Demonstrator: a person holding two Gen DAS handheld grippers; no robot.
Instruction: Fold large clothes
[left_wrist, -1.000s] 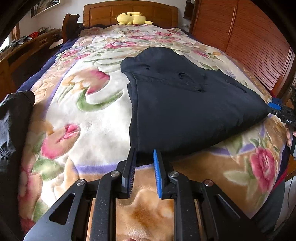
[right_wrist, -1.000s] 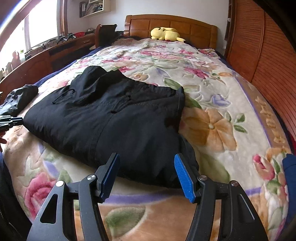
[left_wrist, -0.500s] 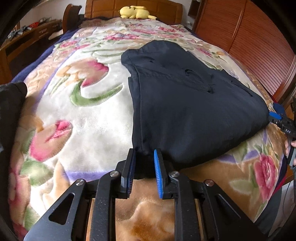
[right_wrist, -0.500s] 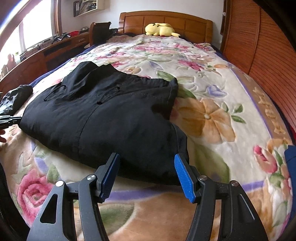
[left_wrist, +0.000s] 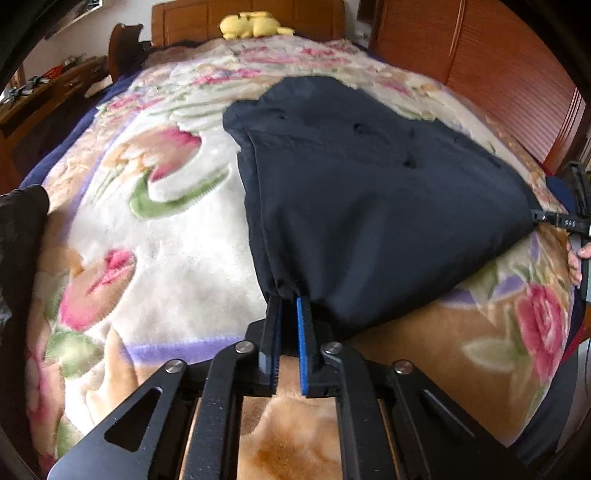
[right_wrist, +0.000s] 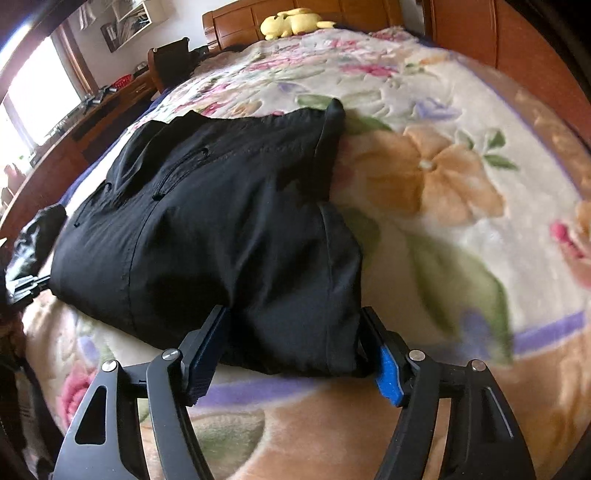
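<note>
A dark navy garment (left_wrist: 369, 203) lies folded flat on the flowered blanket (left_wrist: 166, 258) of a bed. My left gripper (left_wrist: 290, 301) is shut on its near left corner, and the cloth bunches between the pads. In the right wrist view the same garment (right_wrist: 221, 221) looks black. My right gripper (right_wrist: 291, 312) stands open around the near right corner, one finger on each side, with the cloth lying slack between them. The right gripper (left_wrist: 554, 219) also shows at the garment's far corner in the left wrist view. The left gripper (right_wrist: 29, 284) shows at the left edge of the right wrist view.
A yellow plush toy (left_wrist: 251, 26) lies by the wooden headboard (left_wrist: 295, 14). A slatted wooden wall (left_wrist: 498, 74) runs along the bed's right side. Another black garment (left_wrist: 18, 229) lies at the bed's left edge. A desk (right_wrist: 92, 110) stands under the window.
The left jaws have shut on the garment's near corner. The right gripper has moved forward and down and rolled, so the other corner now lies between its fingers.
</note>
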